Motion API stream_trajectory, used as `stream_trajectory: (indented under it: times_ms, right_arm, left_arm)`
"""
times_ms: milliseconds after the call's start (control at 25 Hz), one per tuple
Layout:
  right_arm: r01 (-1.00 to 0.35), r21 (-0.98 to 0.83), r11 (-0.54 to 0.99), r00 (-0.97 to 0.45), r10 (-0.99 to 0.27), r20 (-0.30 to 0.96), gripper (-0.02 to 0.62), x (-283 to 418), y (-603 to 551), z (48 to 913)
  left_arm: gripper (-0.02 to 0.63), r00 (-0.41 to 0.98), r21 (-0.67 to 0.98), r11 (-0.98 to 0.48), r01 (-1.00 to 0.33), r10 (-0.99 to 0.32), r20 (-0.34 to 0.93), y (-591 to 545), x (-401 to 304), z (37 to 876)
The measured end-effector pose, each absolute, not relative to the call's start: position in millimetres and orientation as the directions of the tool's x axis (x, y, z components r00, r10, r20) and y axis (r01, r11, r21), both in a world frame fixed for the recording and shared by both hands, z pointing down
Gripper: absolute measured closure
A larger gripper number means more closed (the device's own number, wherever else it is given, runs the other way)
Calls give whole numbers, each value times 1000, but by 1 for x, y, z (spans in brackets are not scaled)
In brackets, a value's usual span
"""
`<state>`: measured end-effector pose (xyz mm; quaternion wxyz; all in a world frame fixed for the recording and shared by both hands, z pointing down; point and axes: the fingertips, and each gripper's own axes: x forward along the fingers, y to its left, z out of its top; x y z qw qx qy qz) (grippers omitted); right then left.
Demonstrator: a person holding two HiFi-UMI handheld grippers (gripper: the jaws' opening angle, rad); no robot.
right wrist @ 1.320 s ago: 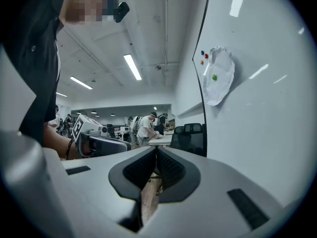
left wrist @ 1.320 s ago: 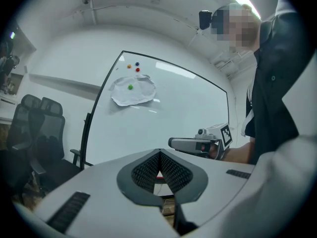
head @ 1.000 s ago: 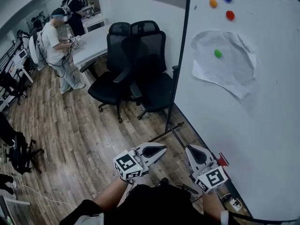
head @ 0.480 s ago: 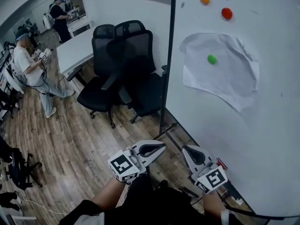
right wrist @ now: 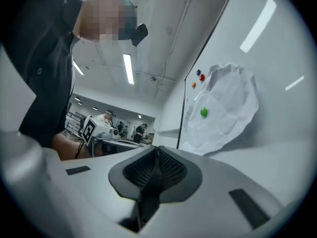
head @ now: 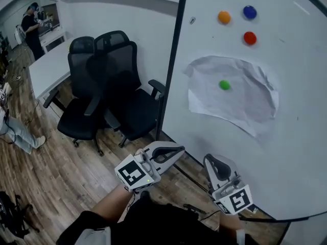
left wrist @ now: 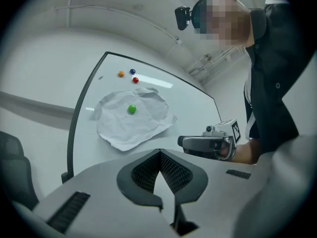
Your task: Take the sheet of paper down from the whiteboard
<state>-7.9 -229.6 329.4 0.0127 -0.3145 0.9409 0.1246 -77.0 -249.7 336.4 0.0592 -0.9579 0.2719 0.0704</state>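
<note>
Head view: whiteboard (head: 291, 147) fills right side. Crumpled sheet of paper (head: 245, 103) on whiteboard's upper middle, pinned by green magnet (head: 224, 85). Orange magnet (head: 224, 17), blue magnet (head: 249, 12) and red magnet (head: 250, 38) on whiteboard above sheet. Left gripper (head: 180, 150) and right gripper (head: 210, 160) low before whiteboard, well apart from paper. Black office chairs (head: 104, 86) left of whiteboard.

Left gripper view: jaws pressed together, nothing between. Paper ahead on whiteboard, untouched.

Right gripper view: jaws closed, empty. Paper ahead on whiteboard, green magnet at its middle.
</note>
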Motion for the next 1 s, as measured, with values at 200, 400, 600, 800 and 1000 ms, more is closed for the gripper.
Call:
stream_trajectory:
  times_ms: [200,400,600,800,1000]
  right_arm:
    - [-719,301,627,-688,-704,-176,572,8,-240,276]
    - [-819,355,450,-546,-801,-244,570,31,-240,224]
    - [-871,368,324,-428,-869,-247,493,67,-235,206]
    - [-931,245,271,-320,-929,-188,477,112,-250,218]
    - [-934,141,328,-343,-933,-107,462,114,-274,234]
  left_arm:
    - [595,867,-257,-831,-494,-449,-216,-276,-78,295]
    - [595,872,-409,-770,-490,-430,-235,-300,-75,259]
    - [594,865,-470,-726,-502,-425,-266,-316,-64,228]
    - [514,847,-536,-660,-526,-464,-260,-327,-44,212]
    - [467,809,-576,-579,-576,-504,-302,-342,-34,196]
